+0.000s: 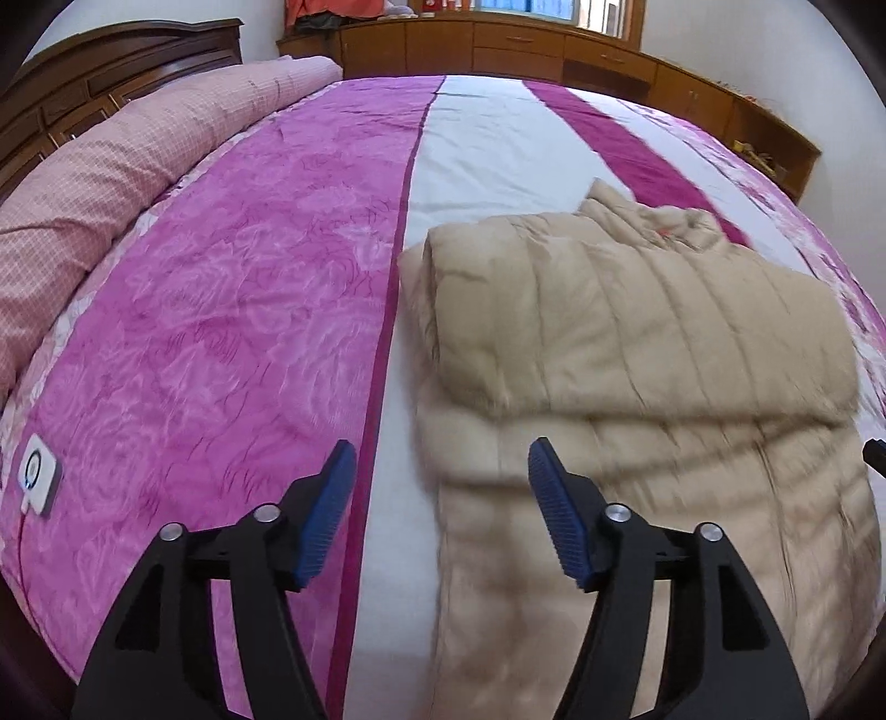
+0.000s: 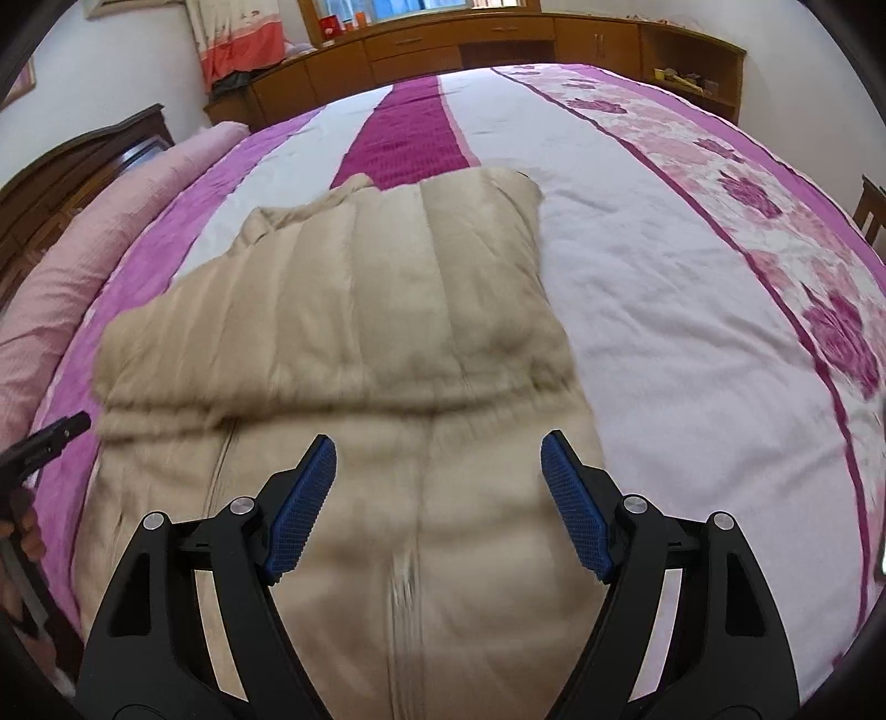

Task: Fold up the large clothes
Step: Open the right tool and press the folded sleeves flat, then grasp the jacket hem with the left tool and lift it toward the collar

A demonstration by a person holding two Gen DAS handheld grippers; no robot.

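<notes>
The beige padded jacket (image 2: 343,343) is lying on the bed (image 2: 664,288), approx. centred on the white stripe, w/ its long axis running away from both cameras toward the far wooden cabinets (image 2: 454,44). The far part is already lying doubled over the near part, forming a thick fold edge running crosswise just ahead of both grippers. The right gripper (image 2: 437,487) is hovering directly over the near section, zip line running under and between its jaws; jaws are standing wide apart, gripping nothing. The left gripper (image 1: 437,487) is hovering over the jacket's left edge, right finger above fabric, left finger above bare bedspread; jaws likewise spread wide, nothing between them. Judgement: the near hem is lying below and behind both jaws, so the next fold likely calls for each gripper dropping to its own hem corner; right is better centred, left is nearer the side edge. Containers: none in view. A white device w/ cable (image 1: 39,471) is resting on the bed, well apart from the jacket.
</notes>
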